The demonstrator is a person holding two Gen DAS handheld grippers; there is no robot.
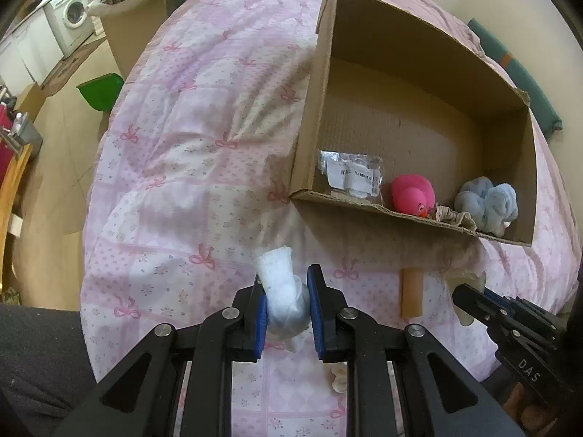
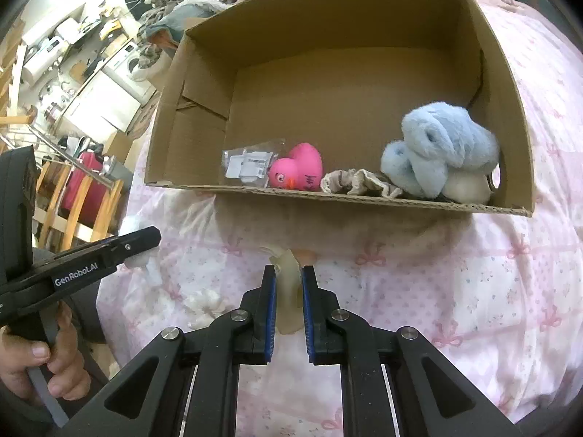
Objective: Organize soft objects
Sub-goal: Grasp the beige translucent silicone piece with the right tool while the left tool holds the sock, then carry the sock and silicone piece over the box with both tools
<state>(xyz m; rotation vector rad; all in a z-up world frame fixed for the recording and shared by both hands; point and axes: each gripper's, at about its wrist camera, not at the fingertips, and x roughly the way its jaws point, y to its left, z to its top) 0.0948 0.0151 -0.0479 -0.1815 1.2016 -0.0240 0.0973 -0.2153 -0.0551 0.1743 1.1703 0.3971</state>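
Note:
My left gripper (image 1: 286,276) is shut on a white, soft tube-shaped item (image 1: 280,284), held just above the pink bedspread (image 1: 189,167). In the right wrist view, my right gripper (image 2: 288,271) is shut on a pale, translucent cream soft piece (image 2: 289,291) that stands up between the blue pads. Beyond both grippers lies an open cardboard box (image 2: 328,196). It holds a blue plush toy (image 2: 437,145), a pink rubber duck (image 2: 297,167), a beige scrunchie (image 2: 360,182) and a small plastic packet (image 2: 251,164). The left gripper (image 2: 155,235) also shows at the left of the right wrist view, in a person's hand.
A tan stick (image 1: 411,293) lies on the bedspread just in front of the box. A small white fluffy scrap (image 2: 206,300) rests on the cover near the grippers. Left of the bed are wooden chairs (image 2: 83,200), a red bag and a washing machine (image 1: 73,14).

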